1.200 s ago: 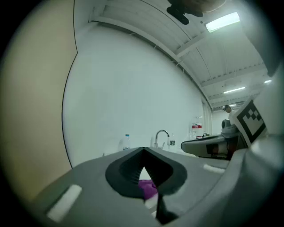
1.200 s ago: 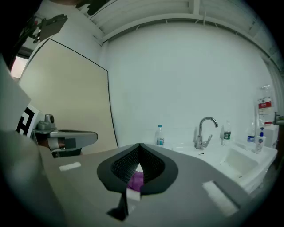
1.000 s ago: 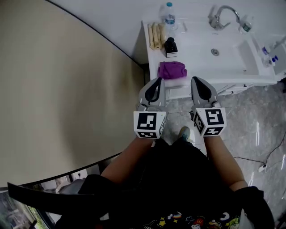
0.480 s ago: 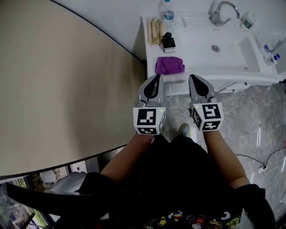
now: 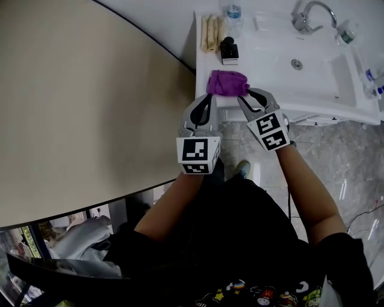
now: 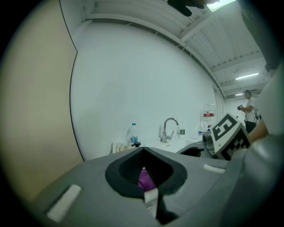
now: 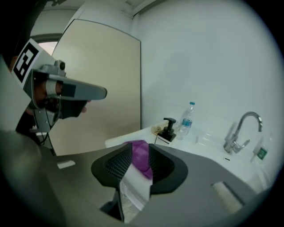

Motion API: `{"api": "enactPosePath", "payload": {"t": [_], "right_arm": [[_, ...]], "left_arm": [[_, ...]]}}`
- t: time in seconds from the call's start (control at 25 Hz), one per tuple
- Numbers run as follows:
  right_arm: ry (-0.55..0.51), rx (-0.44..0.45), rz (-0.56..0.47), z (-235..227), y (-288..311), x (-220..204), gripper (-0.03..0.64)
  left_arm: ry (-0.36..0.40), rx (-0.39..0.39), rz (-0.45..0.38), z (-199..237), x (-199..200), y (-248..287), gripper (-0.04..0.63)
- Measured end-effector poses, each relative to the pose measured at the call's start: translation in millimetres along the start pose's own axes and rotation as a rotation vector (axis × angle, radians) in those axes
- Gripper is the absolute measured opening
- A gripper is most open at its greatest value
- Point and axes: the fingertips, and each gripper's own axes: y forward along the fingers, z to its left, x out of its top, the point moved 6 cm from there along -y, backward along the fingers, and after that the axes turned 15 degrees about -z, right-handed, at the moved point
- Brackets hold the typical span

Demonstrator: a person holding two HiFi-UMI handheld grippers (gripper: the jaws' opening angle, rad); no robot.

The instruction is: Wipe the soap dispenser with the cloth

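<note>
The black soap dispenser (image 5: 228, 49) stands upright on the white counter (image 5: 204, 60), also visible in the right gripper view (image 7: 168, 129). The crumpled purple cloth (image 5: 227, 83) lies near the counter's front edge. My right gripper (image 5: 255, 96) is just in front of the cloth, angled left, with its jaws a little apart. Between them I see the cloth (image 7: 141, 155), not touched. My left gripper (image 5: 209, 103) hangs at the counter's front edge, left of the right one, shut and empty. A sliver of cloth (image 6: 144, 179) shows behind its tips.
Rolled beige towels (image 5: 211, 30) and a water bottle (image 5: 234, 12) stand behind the dispenser. The sink basin (image 5: 312, 66) with a faucet (image 5: 309, 15) lies to the right. A beige partition wall (image 5: 90, 108) runs along the left. The floor below is grey marble.
My right gripper has swung forward and left to the cloth's edge, and its jaws have parted. The left gripper has edged slightly toward the counter.
</note>
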Motion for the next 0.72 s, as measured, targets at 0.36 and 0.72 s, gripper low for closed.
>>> {"api": "enactPosePath", "payload": {"t": [0.36,0.72], "right_arm": [[-0.125,0.167,0.327,-10,98,-45,0.196],[-0.153,0.214,0.505,-16,129,-68,0.229]], "left_arm": [[-0.042,-0.127,0.089,68,-42,63,0.0],[-0.071,-0.233,0.185,97,-80,110,0.0]]}}
